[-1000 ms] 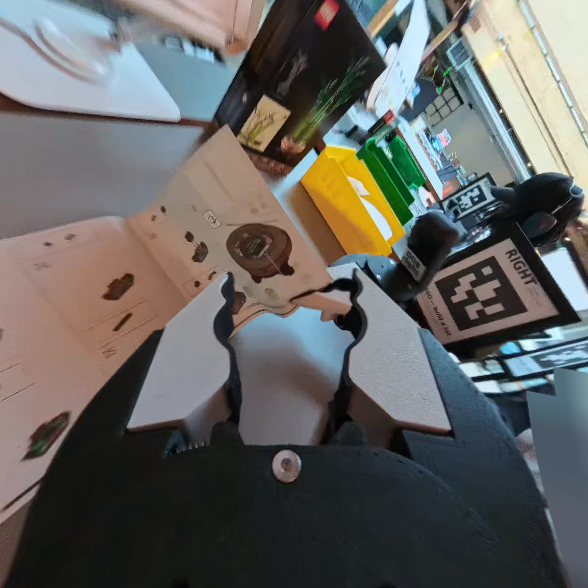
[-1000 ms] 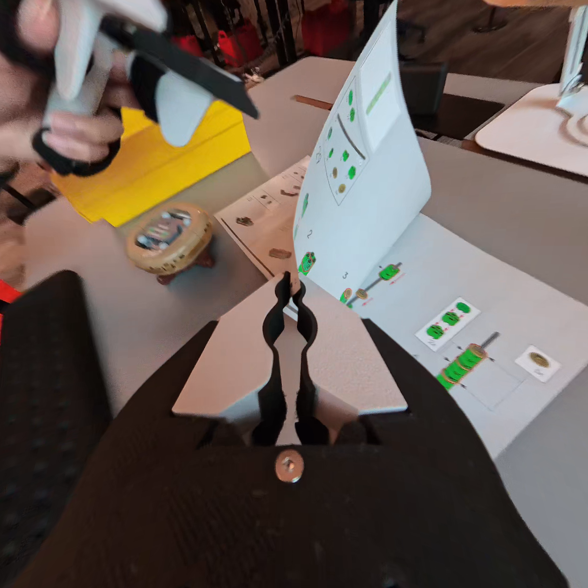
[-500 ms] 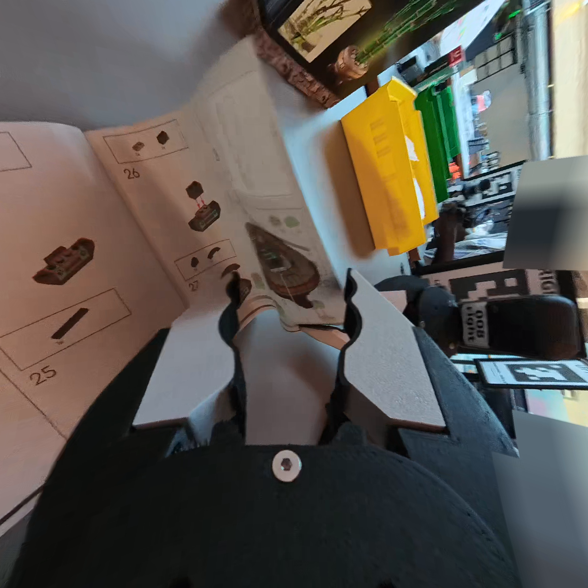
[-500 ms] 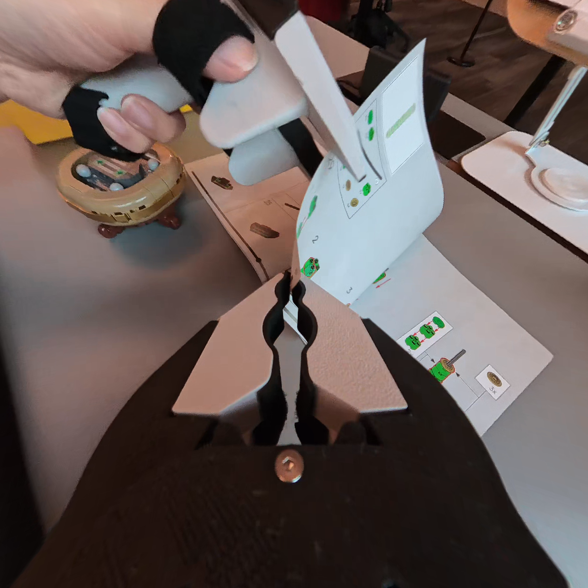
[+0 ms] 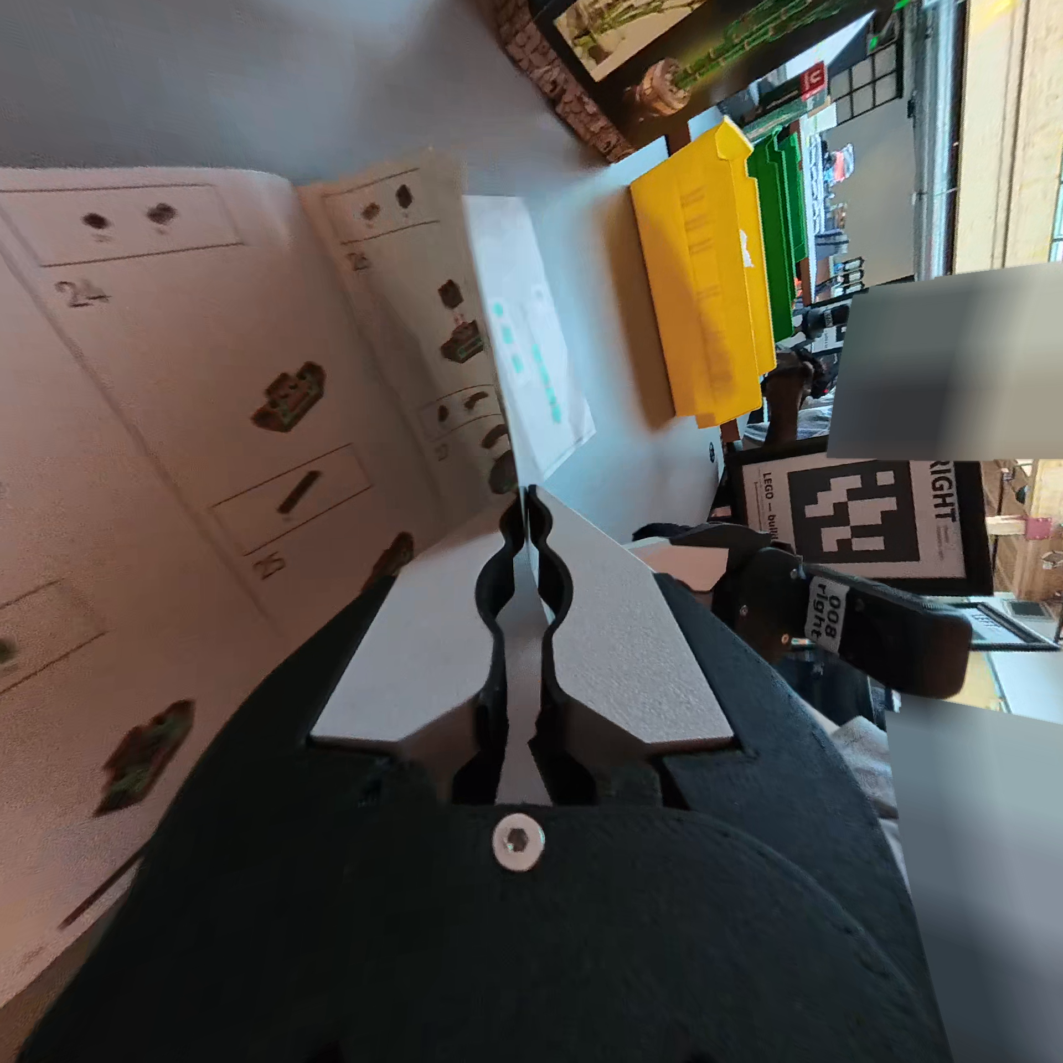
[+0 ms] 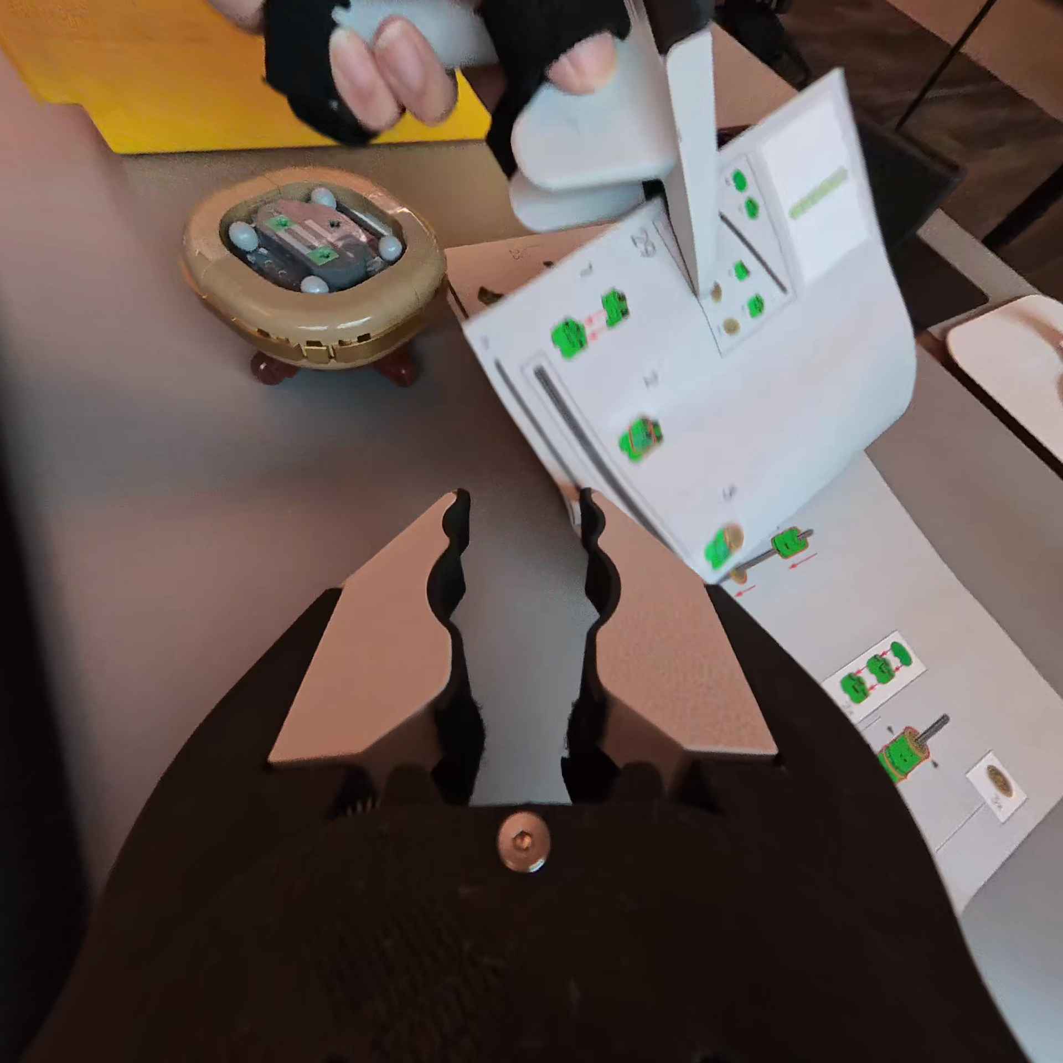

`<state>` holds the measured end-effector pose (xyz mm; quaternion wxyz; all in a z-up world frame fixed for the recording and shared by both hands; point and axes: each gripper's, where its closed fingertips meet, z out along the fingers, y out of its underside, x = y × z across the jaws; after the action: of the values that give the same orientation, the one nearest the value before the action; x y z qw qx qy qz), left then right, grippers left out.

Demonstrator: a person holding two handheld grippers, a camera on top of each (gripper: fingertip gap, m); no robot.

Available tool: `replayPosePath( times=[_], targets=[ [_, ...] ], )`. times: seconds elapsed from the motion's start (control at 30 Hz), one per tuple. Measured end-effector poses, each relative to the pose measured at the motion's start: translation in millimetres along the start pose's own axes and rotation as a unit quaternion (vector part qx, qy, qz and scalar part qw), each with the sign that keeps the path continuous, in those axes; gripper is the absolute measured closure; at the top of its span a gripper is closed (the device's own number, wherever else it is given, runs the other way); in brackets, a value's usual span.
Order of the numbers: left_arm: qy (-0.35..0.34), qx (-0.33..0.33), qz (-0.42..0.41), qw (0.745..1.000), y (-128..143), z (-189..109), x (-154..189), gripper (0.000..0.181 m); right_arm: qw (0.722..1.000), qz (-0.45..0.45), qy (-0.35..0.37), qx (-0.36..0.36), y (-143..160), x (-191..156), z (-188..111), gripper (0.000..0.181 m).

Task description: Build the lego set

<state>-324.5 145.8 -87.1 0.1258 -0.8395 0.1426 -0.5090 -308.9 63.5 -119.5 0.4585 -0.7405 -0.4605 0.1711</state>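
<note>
The instruction booklet [image 5: 172, 402] lies open on the grey table. My left gripper [image 5: 526, 509] is shut on the edge of one page [image 5: 517, 322] and holds it up on edge. In the right wrist view this lifted page [image 6: 719, 414] curls upward, pinched near its top by my left gripper [image 6: 699, 276], which a gloved hand [image 6: 379, 86] holds. My right gripper [image 6: 520, 500] is open and empty, just left of the page's lower corner. The partly built tan lego pot [image 6: 313, 276] on brown feet stands on the table, left of the booklet.
A yellow bin [image 5: 707, 276] and green bins [image 5: 776, 230] stand beyond the booklet, with the dark lego box [image 5: 661, 57] beside them. A white stand base [image 6: 1012, 368] is at the far right. The right gripper's marker plate [image 5: 851, 517] is close by. Left tips to right tips: about 9 cm. The partly built tan lego pot [image 6: 313, 276] lies around 11 cm away from my right fingertips.
My left gripper has closed on the page. My right gripper has opened, let go of the page's lower edge and drawn back a little. The page has swung further over.
</note>
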Motion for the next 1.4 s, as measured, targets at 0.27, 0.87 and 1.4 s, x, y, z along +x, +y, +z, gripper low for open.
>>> replayPosePath(
  times=[0.27,0.87,1.4],
  targets=[
    [-0.109,-0.041,0.024,0.993,-17.4,-53.7,-54.8,0.181,0.998,0.06,-0.002,0.019,0.6,15.6,-6.2,0.143],
    [-0.281,-0.1,0.035,0.954,2.9,-71.6,-131.4,0.181,0.837,0.496,-0.221,-0.065,-26.0,102.0,84.6,0.181],
    [-0.289,-0.102,0.039,0.951,2.9,-68.3,-136.8,0.181,0.818,0.546,-0.156,-0.089,-4.8,127.2,114.3,0.181]
  ],
)
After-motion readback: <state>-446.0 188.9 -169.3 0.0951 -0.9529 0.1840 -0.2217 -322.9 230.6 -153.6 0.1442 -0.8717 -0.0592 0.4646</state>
